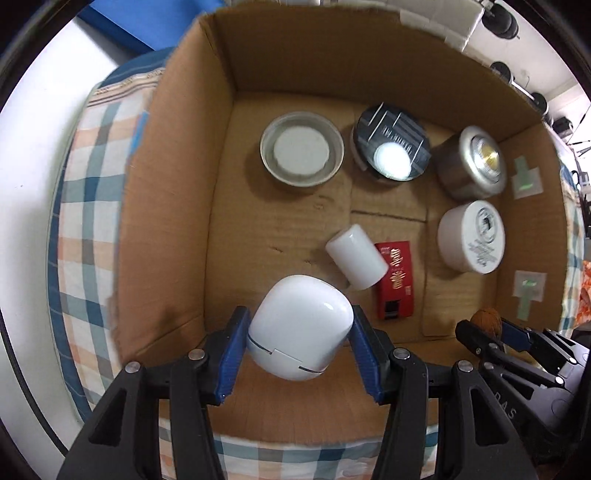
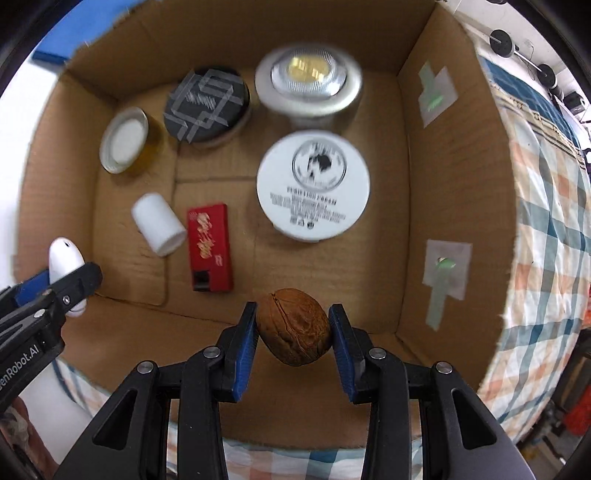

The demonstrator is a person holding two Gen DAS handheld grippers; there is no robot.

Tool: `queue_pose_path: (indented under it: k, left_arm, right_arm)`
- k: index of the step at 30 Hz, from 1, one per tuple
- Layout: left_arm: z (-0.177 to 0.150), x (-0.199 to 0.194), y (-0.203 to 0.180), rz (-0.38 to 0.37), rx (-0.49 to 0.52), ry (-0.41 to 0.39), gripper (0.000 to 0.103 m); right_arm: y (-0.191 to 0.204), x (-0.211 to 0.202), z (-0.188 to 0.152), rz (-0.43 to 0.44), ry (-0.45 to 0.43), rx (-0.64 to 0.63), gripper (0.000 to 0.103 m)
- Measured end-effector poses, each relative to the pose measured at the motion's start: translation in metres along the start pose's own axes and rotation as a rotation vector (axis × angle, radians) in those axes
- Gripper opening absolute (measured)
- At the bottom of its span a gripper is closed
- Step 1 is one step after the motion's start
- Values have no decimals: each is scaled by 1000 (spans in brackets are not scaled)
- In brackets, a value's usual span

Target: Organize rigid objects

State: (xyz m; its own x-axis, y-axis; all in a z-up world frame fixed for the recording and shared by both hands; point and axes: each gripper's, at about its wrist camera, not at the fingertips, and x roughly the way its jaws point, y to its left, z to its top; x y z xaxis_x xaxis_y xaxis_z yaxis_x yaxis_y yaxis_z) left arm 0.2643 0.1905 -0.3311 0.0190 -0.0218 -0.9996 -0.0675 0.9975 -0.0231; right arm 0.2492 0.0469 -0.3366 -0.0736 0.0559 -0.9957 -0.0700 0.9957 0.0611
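Left wrist view: a glossy white rounded plastic case [image 1: 300, 328] is clamped between the left gripper [image 1: 300, 345] pads, above the open brown cardboard box [image 1: 177, 206]. A brown wrinkled walnut [image 2: 293, 326] is pinched by the right gripper [image 2: 293, 341], with a red rectangular lighter [image 2: 209, 251] lying on the box floor ahead of it, to the left.

Plaid cloth [image 1: 85, 206], orange, teal and white checks, covering the supporting surface on all sides. White wall [image 1: 33, 155] at left, blue panel [image 1: 125, 22] upper left. Dark round fittings on a rod [image 2: 524, 37] along the pale far wall, upper right. Bright, even lighting.
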Motion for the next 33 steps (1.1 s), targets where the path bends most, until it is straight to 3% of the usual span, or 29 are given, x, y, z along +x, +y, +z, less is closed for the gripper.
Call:
queue_pose_path:
  k: [8,23,28,33]
  left_arm:
    - [2,26,-4,4,28,63,51]
    - [16,55,-2,-17,26,161,52]
    - [13,59,1,-27,0,192,52]
    - [12,44,-4,-22,7,164,52]
  right_arm:
    - [0,20,3,-43,54,4,41]
    - [-23,50,14,-33,128,46,42]
    - [-31,54,19,-15,128,56,58]
    - [-36,40,21,1,105,47,65]
